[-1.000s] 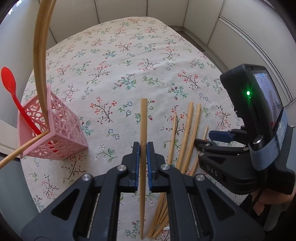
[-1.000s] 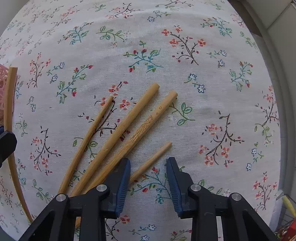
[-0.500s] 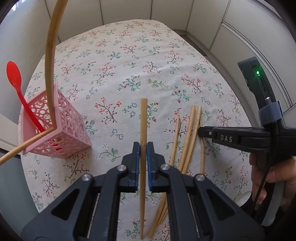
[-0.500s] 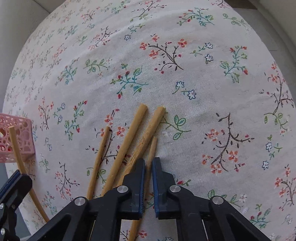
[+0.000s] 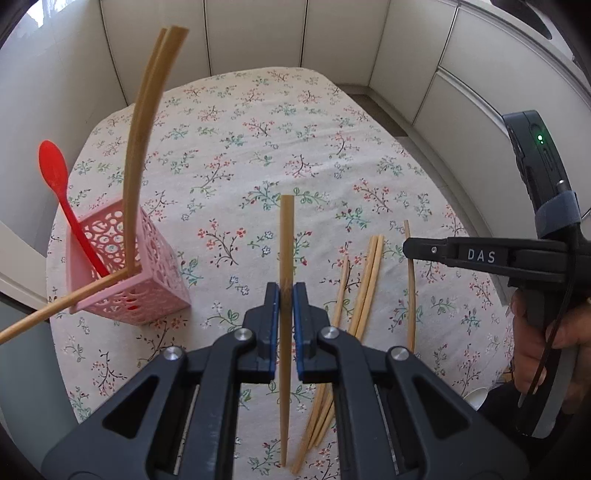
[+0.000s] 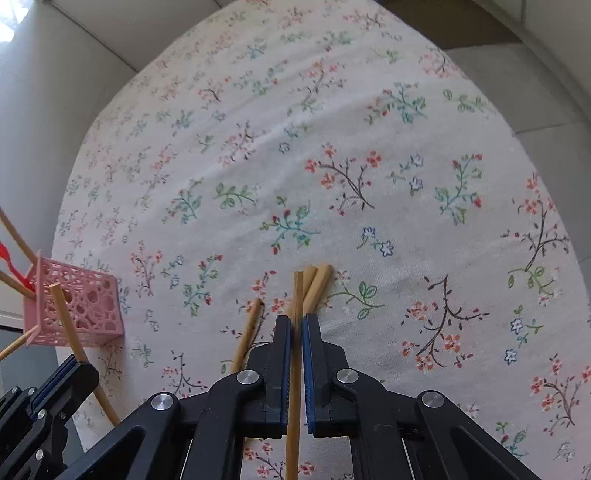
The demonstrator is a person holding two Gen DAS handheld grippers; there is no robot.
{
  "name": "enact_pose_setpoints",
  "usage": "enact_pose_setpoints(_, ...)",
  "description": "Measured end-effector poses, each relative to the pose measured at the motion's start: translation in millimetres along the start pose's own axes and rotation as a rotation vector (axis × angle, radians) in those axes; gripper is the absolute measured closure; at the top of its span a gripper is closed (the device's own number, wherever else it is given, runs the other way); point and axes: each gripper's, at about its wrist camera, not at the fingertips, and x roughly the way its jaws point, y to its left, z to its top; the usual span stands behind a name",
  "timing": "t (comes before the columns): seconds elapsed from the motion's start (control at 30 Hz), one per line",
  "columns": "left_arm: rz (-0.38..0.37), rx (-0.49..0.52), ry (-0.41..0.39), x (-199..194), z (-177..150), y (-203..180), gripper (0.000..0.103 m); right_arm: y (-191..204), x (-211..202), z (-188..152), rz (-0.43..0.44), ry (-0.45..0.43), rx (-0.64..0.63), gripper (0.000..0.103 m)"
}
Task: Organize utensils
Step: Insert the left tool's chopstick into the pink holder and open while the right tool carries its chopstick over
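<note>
My left gripper point(image 5: 284, 291) is shut on a bamboo chopstick point(image 5: 286, 236) held above the table. My right gripper point(image 6: 296, 325) is shut on another chopstick point(image 6: 297, 291), lifted off the cloth; it also shows in the left wrist view point(image 5: 409, 266). Three loose chopsticks point(image 5: 364, 280) lie on the floral tablecloth between the grippers, also seen in the right wrist view point(image 6: 314, 286). A pink lattice holder point(image 5: 125, 269) at the left holds a red spoon point(image 5: 55, 173) and several chopsticks point(image 5: 144, 129). The holder also shows in the right wrist view point(image 6: 79, 310).
The round table point(image 5: 258, 122) with the floral cloth stands before white cabinet walls point(image 5: 258, 33). The person's hand point(image 5: 546, 332) holds the right gripper's handle at the right edge. The left gripper's body point(image 6: 40, 406) shows at the lower left of the right wrist view.
My right gripper closed on a chopstick from the pile and lifted it off the cloth. My left gripper rose and pulled back with its chopstick.
</note>
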Motion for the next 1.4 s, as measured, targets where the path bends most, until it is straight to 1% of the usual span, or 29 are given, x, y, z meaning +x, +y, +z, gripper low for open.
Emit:
enact_pose_setpoints(0.1, -0.015, -0.001, -0.048, -18, 1, 1, 0.095, 11, -23, -2, 0.018, -0.064, -0.045, 0.099)
enact_pose_setpoints(0.37, -0.032, -0.013, -0.219, -70, 3, 3, 0.095, 50, -70, -10, 0.066, -0.225, -0.15, 0.099)
enact_pose_setpoints(0.57, -0.034, -0.003, -0.344, -107, 4, 4, 0.095, 67, -107, -13, 0.069, -0.346, -0.213, 0.099)
enact_pose_setpoints(0.67, -0.008, -0.009, -0.411, -125, 5, 8, 0.095, 74, -117, -14, 0.084, -0.377, -0.229, 0.099)
enact_pose_setpoints(0.8, 0.034, -0.061, -0.518, -152, 5, 18, 0.095, 80, -128, -11, 0.113, -0.399, -0.237, 0.099)
enact_pose_setpoints(0.9, 0.085, -0.096, -0.605, -167, 5, 27, 0.095, 82, -134, -8, 0.127, -0.415, -0.236, 0.099)
enact_pose_setpoints(1.0, 0.155, -0.119, -0.686, -171, 4, 34, 0.095, 82, -137, -5, 0.142, -0.419, -0.23, 0.099)
enact_pose_setpoints(1.07, 0.188, -0.133, -0.723, -167, 5, 40, 0.095, 83, -136, -4, 0.147, -0.418, -0.229, 0.099)
enact_pose_setpoints(1.13, 0.22, -0.14, -0.735, -157, 8, 44, 0.095, 83, -136, -2, 0.151, -0.416, -0.228, 0.099)
enact_pose_setpoints(1.27, 0.248, -0.158, -0.708, -136, 14, 54, 0.095, 85, -134, -2, 0.158, -0.411, -0.232, 0.099)
enact_pose_setpoints(1.4, 0.308, -0.129, -0.681, -116, 20, 57, 0.095, 84, -134, -2, 0.16, -0.407, -0.231, 0.099)
